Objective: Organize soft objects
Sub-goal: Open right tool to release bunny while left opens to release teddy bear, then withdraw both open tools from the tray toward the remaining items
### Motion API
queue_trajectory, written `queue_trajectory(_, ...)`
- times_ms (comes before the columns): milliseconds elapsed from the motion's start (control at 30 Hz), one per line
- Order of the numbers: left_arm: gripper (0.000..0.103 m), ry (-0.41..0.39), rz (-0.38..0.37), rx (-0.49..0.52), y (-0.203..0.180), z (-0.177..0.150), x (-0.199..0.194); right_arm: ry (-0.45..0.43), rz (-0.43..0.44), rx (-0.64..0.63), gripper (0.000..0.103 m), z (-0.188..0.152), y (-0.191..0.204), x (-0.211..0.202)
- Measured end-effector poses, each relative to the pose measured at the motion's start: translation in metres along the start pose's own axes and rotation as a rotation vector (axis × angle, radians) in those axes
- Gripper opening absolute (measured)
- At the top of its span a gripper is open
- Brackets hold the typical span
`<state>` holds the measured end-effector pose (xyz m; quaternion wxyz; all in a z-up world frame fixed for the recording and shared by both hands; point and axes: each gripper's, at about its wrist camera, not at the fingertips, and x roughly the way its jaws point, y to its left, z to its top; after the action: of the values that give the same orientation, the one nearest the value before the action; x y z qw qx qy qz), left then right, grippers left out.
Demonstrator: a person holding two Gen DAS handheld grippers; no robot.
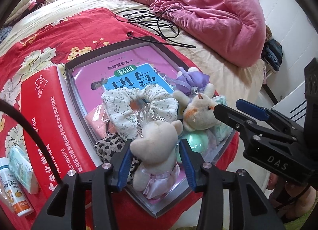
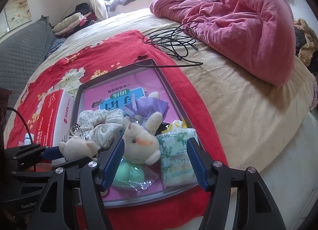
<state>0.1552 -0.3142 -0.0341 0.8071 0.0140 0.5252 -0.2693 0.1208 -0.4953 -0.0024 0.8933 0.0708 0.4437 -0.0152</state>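
Fuzzy plush toys [image 1: 159, 146] on a glossy paper book [image 1: 103, 75].
Before you: crinkled cotton scrunchie [image 1: 139, 108], shiny plastic tissue pack [image 2: 178, 156].

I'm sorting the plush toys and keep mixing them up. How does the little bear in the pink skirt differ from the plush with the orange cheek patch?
The bear wears a shiny pink skirt; the orange-cheeked plush wears nothing visible. The bear's face shows plain cream; the other has an orange patch and a dark eye. The bear sits between the left gripper's fingers; the other lies on a green ball. Both are small, cream, and in the tray.
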Motion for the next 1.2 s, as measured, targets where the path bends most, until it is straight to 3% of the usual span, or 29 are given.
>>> queue_trajectory(533, 0.057, -0.024, -0.031, -0.015, 0.003, -0.008, -0.018, -0.008, -0.009, -0.007, 0.072, -0.002, 0.005, -0.007)
queue_trajectory(1200, 0.064, -0.118, 0.011, -0.009, -0.001, -0.014, -0.066, -0.065, -0.047, -0.001, 0.076, 0.004, 0.012, -0.035)
